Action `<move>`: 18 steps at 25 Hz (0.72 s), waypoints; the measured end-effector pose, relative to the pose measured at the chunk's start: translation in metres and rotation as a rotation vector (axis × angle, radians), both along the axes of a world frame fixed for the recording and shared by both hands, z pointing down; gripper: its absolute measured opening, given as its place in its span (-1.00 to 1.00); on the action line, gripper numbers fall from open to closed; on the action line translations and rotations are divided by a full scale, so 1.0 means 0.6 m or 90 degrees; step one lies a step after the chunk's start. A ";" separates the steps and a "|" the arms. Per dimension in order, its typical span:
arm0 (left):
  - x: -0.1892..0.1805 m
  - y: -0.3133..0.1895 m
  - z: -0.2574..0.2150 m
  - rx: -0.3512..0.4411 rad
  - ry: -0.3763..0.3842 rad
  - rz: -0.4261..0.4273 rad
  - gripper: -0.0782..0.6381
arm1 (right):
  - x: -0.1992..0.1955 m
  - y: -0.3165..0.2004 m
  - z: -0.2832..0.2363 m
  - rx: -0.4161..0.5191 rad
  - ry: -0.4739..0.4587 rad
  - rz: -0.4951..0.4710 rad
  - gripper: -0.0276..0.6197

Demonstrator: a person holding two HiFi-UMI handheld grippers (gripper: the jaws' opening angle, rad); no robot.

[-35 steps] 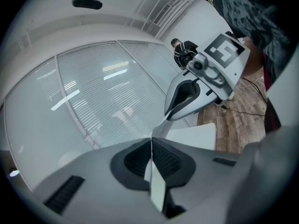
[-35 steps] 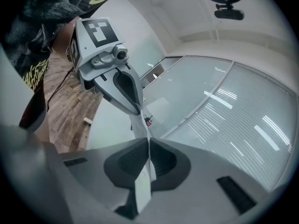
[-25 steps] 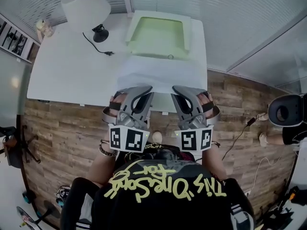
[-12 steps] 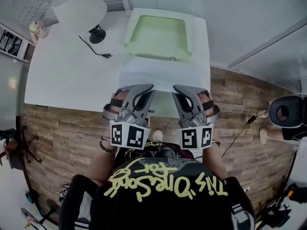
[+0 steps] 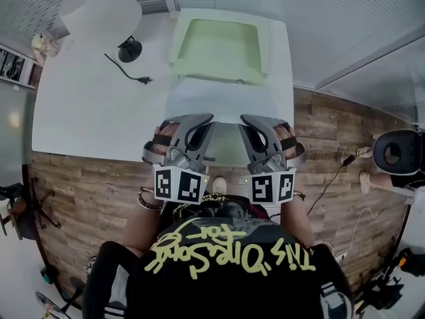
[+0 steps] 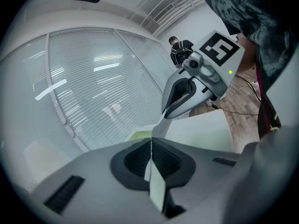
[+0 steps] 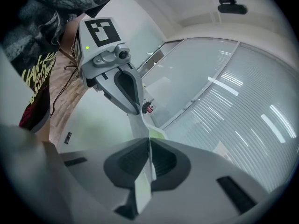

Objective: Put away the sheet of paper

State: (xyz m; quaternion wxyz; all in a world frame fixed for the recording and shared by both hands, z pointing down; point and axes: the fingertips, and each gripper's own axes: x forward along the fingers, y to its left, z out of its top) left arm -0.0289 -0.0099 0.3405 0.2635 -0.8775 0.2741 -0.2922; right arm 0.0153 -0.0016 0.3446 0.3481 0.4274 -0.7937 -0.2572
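Note:
A white sheet of paper hangs over the white table, just in front of a pale green tray. My left gripper is shut on the sheet's near edge at the left. My right gripper is shut on the same edge at the right. In the left gripper view the paper's edge runs between the closed jaws of the left gripper, and the right gripper shows ahead. In the right gripper view a strip of paper sits in the closed right gripper, facing the left gripper.
A white lamp with a black base and cord stands at the table's far left. Glass walls with blinds rise behind the table. The floor is wooden, with cables and a dark chair at the right.
Both grippers stay shut on the sheet in nearly the same place. The head view has shifted slightly, so the table and tray sit a little further left and up.

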 end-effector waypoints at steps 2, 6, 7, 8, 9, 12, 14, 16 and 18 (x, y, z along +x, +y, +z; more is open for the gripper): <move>0.000 -0.006 0.005 -0.005 -0.002 0.002 -0.76 | 0.000 -0.006 0.005 -0.004 0.005 0.002 -0.89; -0.001 -0.017 0.011 -0.011 -0.007 0.006 -0.76 | -0.002 -0.016 0.012 -0.010 0.008 0.005 -0.89; -0.002 -0.018 0.013 -0.013 -0.008 0.006 -0.76 | -0.003 -0.018 0.013 -0.012 0.009 0.006 -0.89; -0.003 -0.020 0.014 -0.016 -0.009 0.007 -0.76 | -0.003 -0.020 0.014 -0.014 0.009 0.008 -0.89; -0.004 -0.021 0.016 -0.018 -0.009 0.008 -0.76 | -0.004 -0.022 0.015 -0.016 0.010 0.009 -0.89; -0.006 -0.028 0.020 -0.024 -0.011 0.010 -0.76 | -0.006 -0.029 0.019 -0.022 0.010 0.011 -0.89; -0.005 -0.032 0.024 -0.027 -0.014 0.012 -0.76 | -0.004 -0.033 0.023 -0.026 0.010 0.013 -0.89; -0.002 -0.036 0.029 -0.028 -0.018 0.014 -0.76 | -0.002 -0.036 0.028 -0.030 0.010 0.015 -0.89; -0.001 -0.039 0.034 -0.029 -0.024 0.016 -0.76 | 0.000 -0.040 0.033 -0.035 0.009 0.017 -0.89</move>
